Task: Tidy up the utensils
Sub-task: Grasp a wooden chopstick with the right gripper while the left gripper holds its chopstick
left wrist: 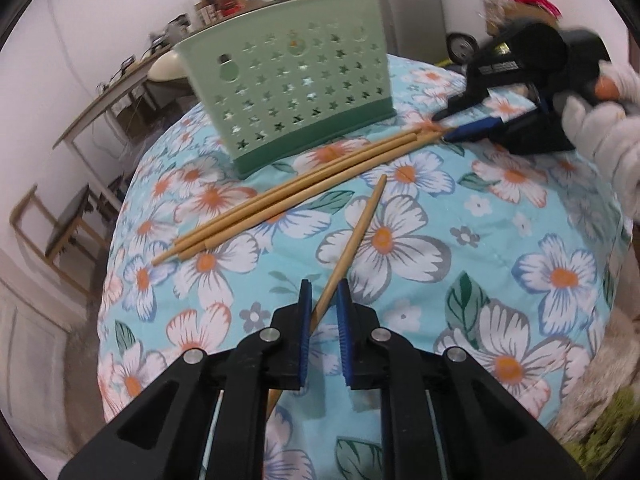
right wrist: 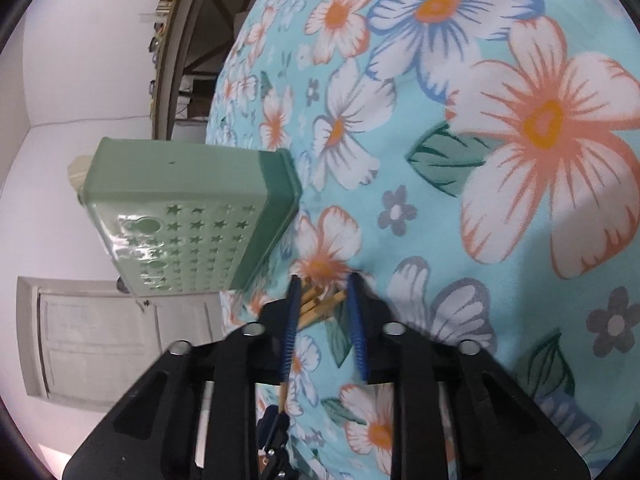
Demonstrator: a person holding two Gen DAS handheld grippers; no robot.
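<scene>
Left wrist view: our left gripper (left wrist: 324,294) has its jaws pinching one lone chopstick (left wrist: 360,236) on the floral cloth (left wrist: 500,240), three more chopsticks (left wrist: 296,188) lying bundled just before the green perforated holder (left wrist: 288,92), our right gripper (left wrist: 444,126) at their far ends. Right wrist view: our right gripper (right wrist: 322,288) shows jaws closed on those chopstick ends (right wrist: 320,302), the holder (right wrist: 192,216) beside them
</scene>
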